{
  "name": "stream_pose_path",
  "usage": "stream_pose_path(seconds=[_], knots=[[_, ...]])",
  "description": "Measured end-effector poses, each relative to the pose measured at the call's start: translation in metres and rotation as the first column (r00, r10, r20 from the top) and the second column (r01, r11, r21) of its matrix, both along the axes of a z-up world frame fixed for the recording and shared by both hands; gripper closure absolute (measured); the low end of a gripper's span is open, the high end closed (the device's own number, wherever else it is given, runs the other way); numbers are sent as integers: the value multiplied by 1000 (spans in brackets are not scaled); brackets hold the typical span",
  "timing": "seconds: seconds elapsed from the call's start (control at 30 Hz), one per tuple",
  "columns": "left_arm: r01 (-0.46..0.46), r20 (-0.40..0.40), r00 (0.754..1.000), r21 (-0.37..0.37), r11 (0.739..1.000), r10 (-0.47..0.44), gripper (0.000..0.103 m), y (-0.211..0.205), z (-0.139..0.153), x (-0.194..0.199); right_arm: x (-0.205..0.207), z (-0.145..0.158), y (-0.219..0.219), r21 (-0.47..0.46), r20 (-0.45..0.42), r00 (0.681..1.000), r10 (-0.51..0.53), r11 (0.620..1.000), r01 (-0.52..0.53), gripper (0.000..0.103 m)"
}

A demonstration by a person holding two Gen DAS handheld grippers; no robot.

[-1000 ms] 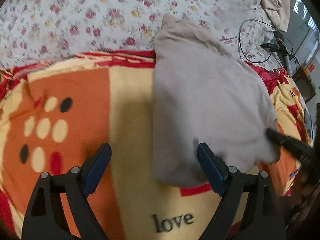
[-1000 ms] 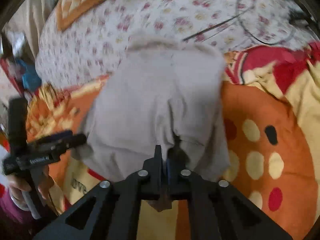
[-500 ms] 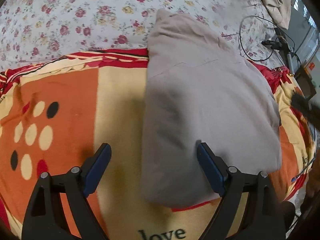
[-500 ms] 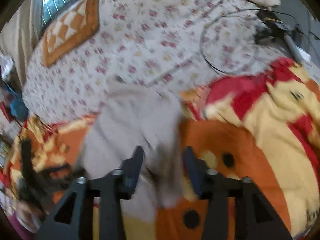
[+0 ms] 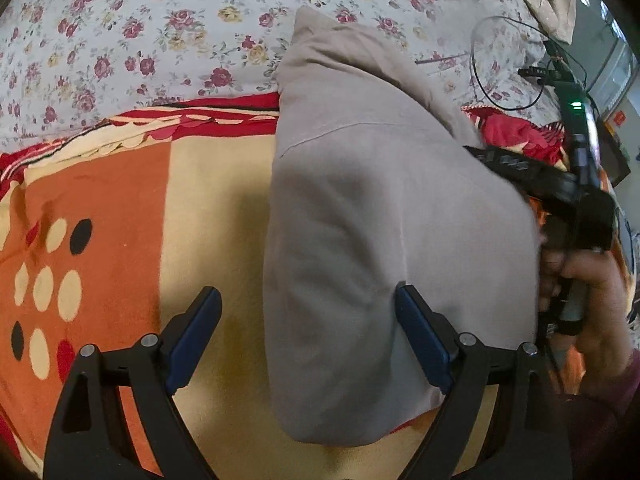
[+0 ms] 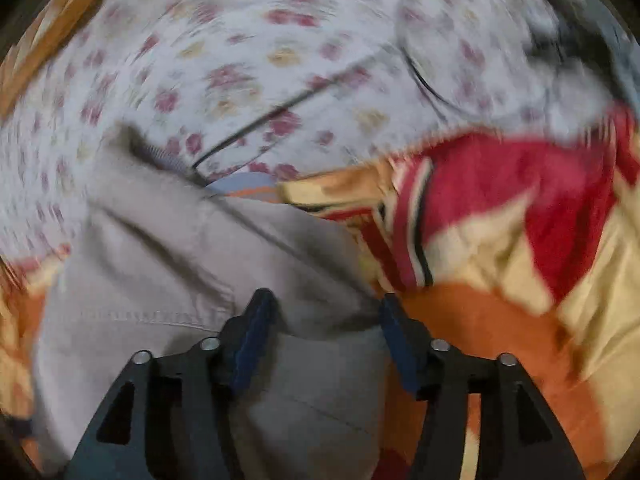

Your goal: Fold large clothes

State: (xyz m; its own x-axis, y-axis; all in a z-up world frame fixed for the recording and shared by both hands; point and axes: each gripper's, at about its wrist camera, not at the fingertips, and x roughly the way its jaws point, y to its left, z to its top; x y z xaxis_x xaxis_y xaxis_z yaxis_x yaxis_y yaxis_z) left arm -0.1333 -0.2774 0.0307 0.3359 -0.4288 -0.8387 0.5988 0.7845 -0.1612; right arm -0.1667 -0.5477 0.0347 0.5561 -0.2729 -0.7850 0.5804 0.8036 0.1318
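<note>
Both grippers are held apart and empty: the left gripper (image 5: 308, 320) at 6 o'clock, the right gripper (image 6: 324, 320) over the grey garment (image 5: 380, 220). The garment is laid folded lengthwise on the patterned blanket (image 5: 120, 200). A crosswise fold is judged next, for which its 12 o'clock end must be grasped.

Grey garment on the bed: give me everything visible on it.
The grey garment is plain, soft-looking knit cloth with a stitched seam across its upper part. It lies folded into a long narrow bundle, mostly on the orange, cream and red blanket, its far tip on the floral sheet. The open left gripper straddles its near left edge; the open right gripper straddles its right edge. Neither visibly grips it.
</note>
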Motion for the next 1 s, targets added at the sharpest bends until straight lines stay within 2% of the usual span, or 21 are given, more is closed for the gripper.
stream_pose_path(seconds=[0.13,0.23,0.27,0.4,0.47,0.53,0.6,0.63,0.73,0.8,0.83,0.87,0.93,0.97,1.0], knots=[[12,5,1000,-9,1000,-12,14,0,5,4,-22,19,2,22,30,998,52,998,-53,40],[20,-33,999,-61,998,-22,14,1,10,14,-46,37,6,53,95,990,107,992,-112,23],[27,-52,998,-88,996,-32,14,1,11,19,-53,39,7,66,115,986,120,990,-128,19],[52,-154,985,-182,982,-81,13,2,7,43,-66,29,1,158,145,971,189,965,-211,18],[61,-210,972,-227,972,-110,13,1,-1,55,-62,22,-2,191,177,960,215,950,-248,17],[68,-288,947,-260,963,-144,13,-3,-12,68,-54,14,-9,238,209,953,221,933,-269,15],[66,-354,920,-281,957,-167,13,-10,-24,77,-45,2,-19,325,229,952,203,906,-271,15],[64,-366,915,-290,955,-172,10,-12,-27,78,-41,-1,-20,355,242,950,198,893,-277,15],[55,-363,916,-304,951,-169,9,-17,-26,79,-32,-12,-24,461,291,938,190,831,-311,14],[55,-367,915,-300,952,-169,9,-20,-24,79,-31,-10,-22,509,361,911,201,776,-373,12],[56,-368,914,-303,951,-171,9,-20,-24,79,-32,-6,-22,509,376,904,204,770,-385,11],[60,-368,913,-307,950,-177,9,-20,-25,80,-34,-1,-19,482,380,900,214,785,-390,8],[57,-366,914,-308,950,-174,9,-22,-26,80,-29,2,-11,417,323,912,251,828,-376,5],[52,-362,917,-305,951,-166,9,-22,-26,81,-25,0,-6,395,286,918,276,839,-375,7],[51,-349,924,-296,954,-158,14,-23,-24,79,-20,-4,-1,395,270,915,300,832,-390,13]])
